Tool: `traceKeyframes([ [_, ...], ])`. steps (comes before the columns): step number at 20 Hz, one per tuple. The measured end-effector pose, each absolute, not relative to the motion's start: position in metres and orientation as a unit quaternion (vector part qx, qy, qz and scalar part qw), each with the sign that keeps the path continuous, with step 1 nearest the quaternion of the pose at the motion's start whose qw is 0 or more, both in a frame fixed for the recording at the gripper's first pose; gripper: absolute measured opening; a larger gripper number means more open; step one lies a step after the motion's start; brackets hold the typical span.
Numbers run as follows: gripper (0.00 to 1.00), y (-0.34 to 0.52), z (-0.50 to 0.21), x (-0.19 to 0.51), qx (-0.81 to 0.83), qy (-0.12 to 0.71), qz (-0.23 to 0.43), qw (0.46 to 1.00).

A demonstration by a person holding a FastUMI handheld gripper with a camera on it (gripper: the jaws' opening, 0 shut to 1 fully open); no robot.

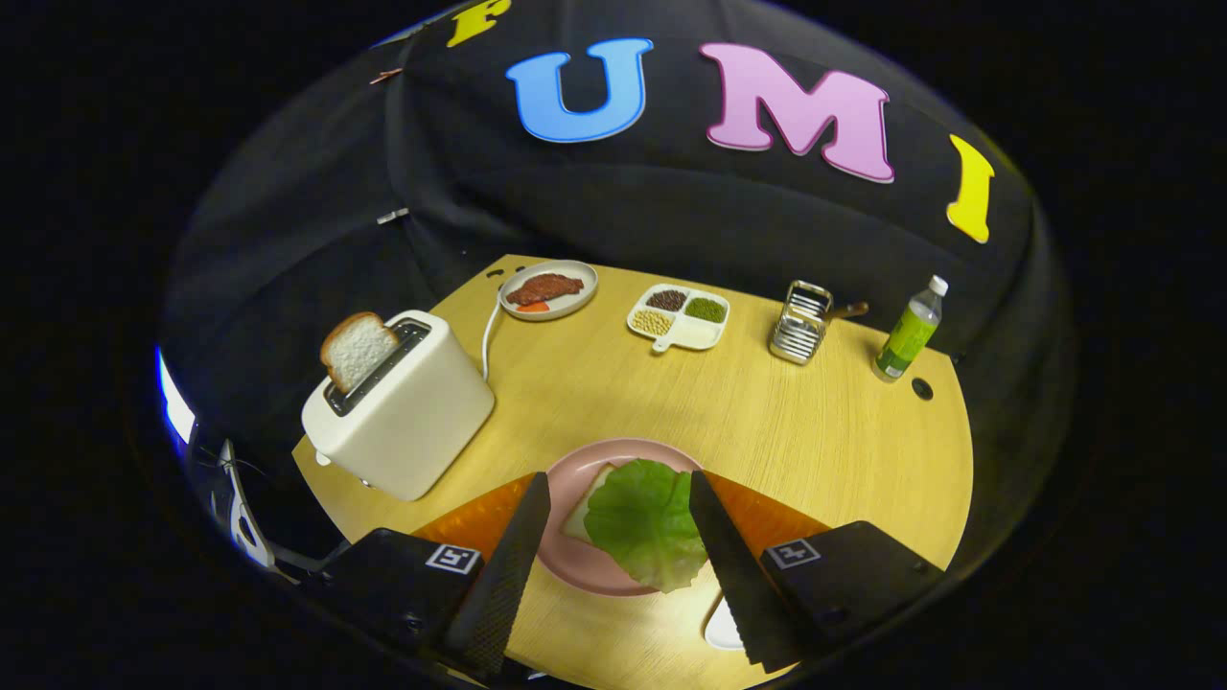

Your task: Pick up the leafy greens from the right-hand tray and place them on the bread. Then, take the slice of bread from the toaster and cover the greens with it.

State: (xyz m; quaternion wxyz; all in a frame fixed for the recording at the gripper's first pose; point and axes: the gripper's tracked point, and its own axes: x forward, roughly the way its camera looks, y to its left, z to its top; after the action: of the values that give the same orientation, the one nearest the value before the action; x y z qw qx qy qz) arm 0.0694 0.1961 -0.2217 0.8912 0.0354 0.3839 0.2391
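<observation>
Gripper view: the leafy greens lie flat on the bread, which sits on the pink plate directly below. This placement indicates that the first stage is complete. The slice of bread stands upright in the slot of the toaster, well apart, beyond the left finger, ready for lifting by its exposed top edge. The gripper hangs above the plate with its fingers spread wide, one on each side of the greens, gripping nothing. Contact between fingers and leaf cannot be determined.
</observation>
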Motion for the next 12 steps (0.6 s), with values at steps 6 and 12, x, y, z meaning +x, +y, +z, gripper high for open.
traceKeyframes([
  [6, 0.92, 0.273, -0.134, 0.059, 0.031, 0.321, 0.317, 0.892],
  [12, 0.92, 0.356, -0.094, 0.067, 0.050, 0.307, 0.355, 0.882],
])
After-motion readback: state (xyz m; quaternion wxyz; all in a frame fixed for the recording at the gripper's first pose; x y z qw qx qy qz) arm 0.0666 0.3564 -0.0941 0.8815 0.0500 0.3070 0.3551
